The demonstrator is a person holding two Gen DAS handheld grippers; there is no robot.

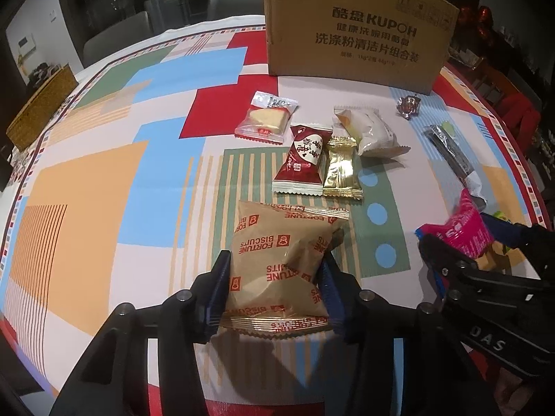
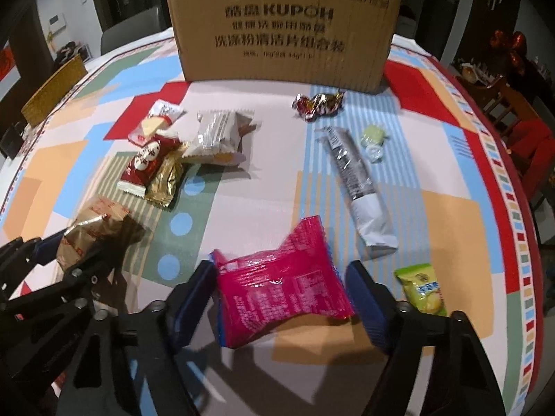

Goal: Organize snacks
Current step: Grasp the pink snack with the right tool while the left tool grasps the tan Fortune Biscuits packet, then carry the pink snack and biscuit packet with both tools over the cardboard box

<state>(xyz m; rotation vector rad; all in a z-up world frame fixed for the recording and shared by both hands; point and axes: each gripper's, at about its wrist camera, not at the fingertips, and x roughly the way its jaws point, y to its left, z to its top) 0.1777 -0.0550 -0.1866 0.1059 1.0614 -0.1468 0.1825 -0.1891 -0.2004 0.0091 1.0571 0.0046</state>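
My left gripper is shut on a tan Fortune Biscuits packet, held just above the table; the packet also shows in the right wrist view. My right gripper is shut on a pink snack packet, which also shows in the left wrist view. A cardboard box stands at the back, also in the right wrist view. On the table lie a red packet, a gold packet, a cake slice packet and a white packet.
The patterned tablecloth covers a round table. A foil candy, a long grey-white tube packet, a small pale-green sweet and a green chip packet lie to the right. A woven box sits far left. Chairs stand behind.
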